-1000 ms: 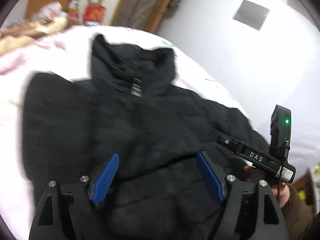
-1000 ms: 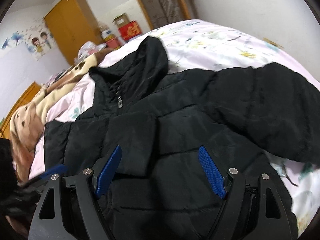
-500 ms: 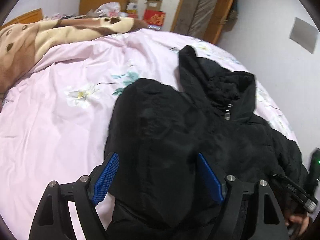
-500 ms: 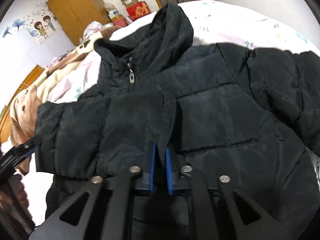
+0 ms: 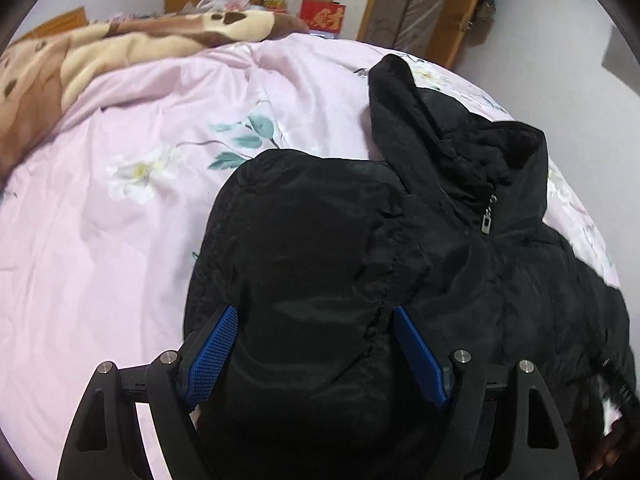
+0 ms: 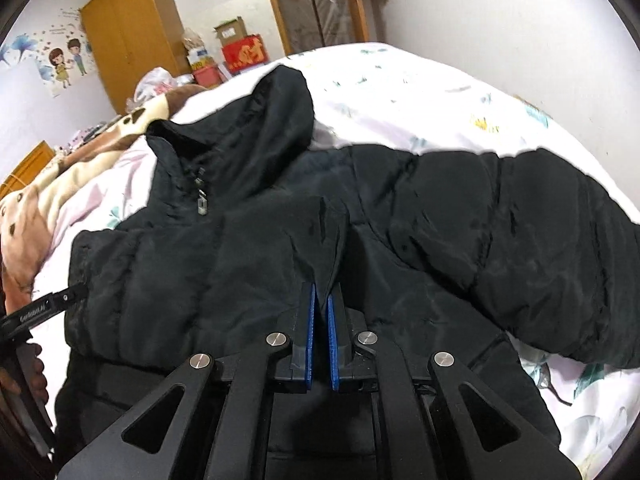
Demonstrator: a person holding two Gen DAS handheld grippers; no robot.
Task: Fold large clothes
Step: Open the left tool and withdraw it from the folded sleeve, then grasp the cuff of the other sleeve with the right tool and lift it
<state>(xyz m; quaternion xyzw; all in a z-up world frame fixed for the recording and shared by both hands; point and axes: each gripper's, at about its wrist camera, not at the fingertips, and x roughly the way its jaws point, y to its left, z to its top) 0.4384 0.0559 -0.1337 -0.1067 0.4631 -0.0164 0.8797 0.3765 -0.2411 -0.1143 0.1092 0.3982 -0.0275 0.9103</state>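
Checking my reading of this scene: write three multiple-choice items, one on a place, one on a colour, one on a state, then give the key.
1. Where does the jacket lie?
A. on the bed
B. on a chair
C. on the floor

2. What colour are the pads of the hand-held grippers?
A. red
B. blue
C. yellow

3. How does the right hand-held gripper stand?
A. wide open above the jacket
B. shut on a fold of the jacket
C. shut on the blanket

Key:
1 A, the jacket is spread on the pink flowered bed cover.
2 B, blue textured pads show in both wrist views.
3 B, its pads pinch a raised ridge of black cloth, while the left hand-held gripper stands open over a sleeve.
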